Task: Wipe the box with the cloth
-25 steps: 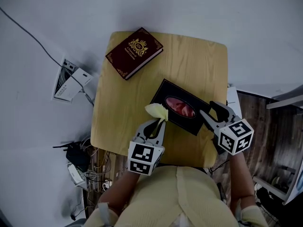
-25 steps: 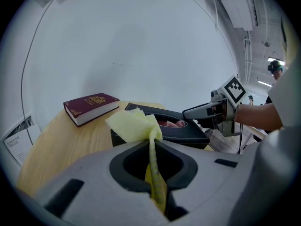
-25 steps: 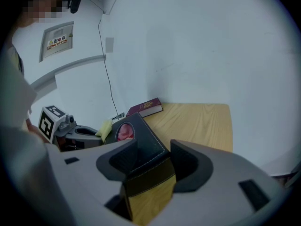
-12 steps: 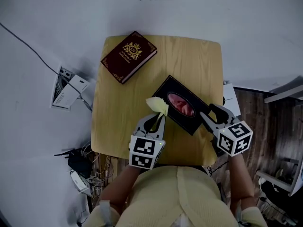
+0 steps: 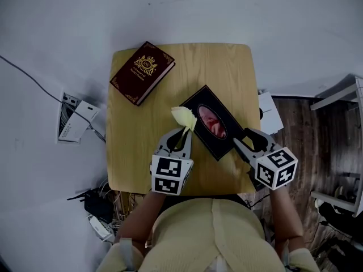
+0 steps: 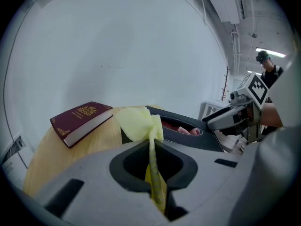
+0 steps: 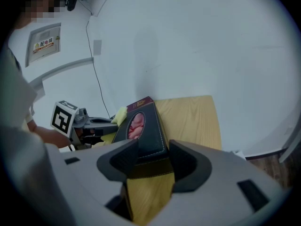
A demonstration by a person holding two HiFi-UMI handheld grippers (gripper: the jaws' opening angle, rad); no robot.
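Note:
A black box (image 5: 212,123) with an oval opening showing pink inside lies slantwise on the wooden table (image 5: 227,67). My right gripper (image 5: 248,142) is shut on the box's near end; in the right gripper view the box (image 7: 141,126) fills the gap between both jaws of the right gripper (image 7: 148,157). My left gripper (image 5: 180,134) is shut on a yellow cloth (image 5: 183,117), whose bunched end rests against the box's left edge. In the left gripper view the cloth (image 6: 140,123) is pinched in my left gripper (image 6: 151,147), with the box (image 6: 188,128) just behind.
A dark red book (image 5: 142,71) lies at the table's far left corner. White devices and cables (image 5: 74,118) sit on the floor to the left. A white object (image 5: 269,113) stands by the table's right edge. A person (image 6: 267,69) stands in the background.
The box has turned a little clockwise on the table in the right gripper's hold. The left gripper with the cloth has shifted along with the box's left edge.

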